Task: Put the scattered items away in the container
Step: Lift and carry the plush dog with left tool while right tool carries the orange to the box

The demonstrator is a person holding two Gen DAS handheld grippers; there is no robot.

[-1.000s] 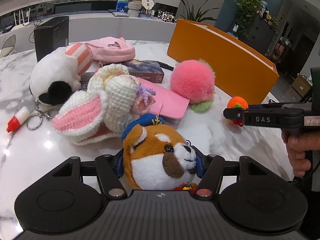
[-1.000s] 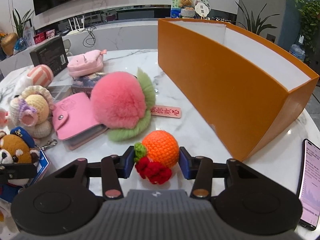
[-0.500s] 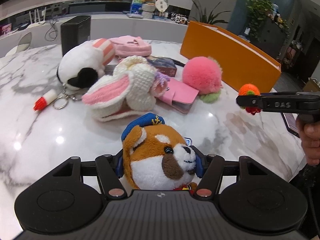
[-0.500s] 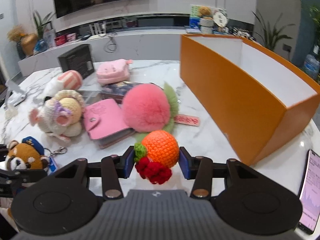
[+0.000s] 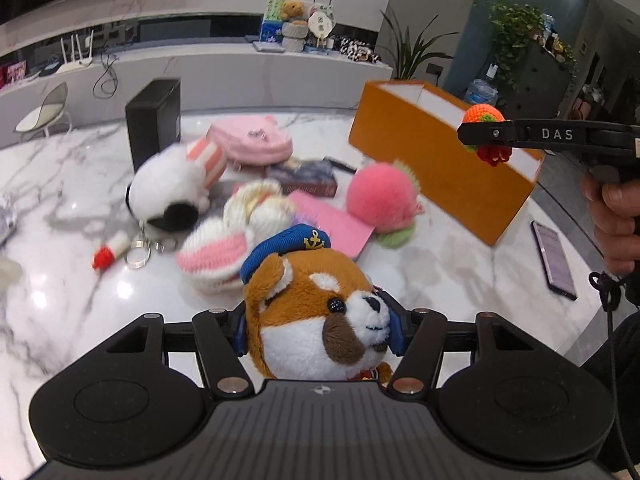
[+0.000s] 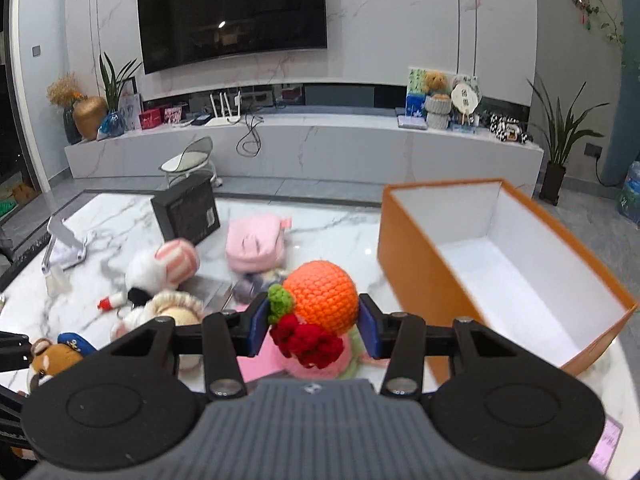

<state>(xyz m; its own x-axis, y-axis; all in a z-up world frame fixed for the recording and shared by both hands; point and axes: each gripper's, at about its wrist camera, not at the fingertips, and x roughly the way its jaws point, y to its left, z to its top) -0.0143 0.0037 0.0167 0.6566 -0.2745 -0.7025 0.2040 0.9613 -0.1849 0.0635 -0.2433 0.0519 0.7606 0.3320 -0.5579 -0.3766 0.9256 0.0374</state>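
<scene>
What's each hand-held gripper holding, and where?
Left hand-held gripper: brown-and-white plush fox in blue cap, clamped across its head. Right hand-held gripper: orange crocheted ball, gripped at its sides.

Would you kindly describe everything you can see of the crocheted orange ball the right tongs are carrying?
The crocheted orange ball is round, in bright orange yarn, with a small green knitted tuft on its left side and a red knitted cluster hanging beneath. The right tongs are shut on it, blue pads pressing either side. It is held in the air above the table, near the open orange box, touching nothing else.
</scene>
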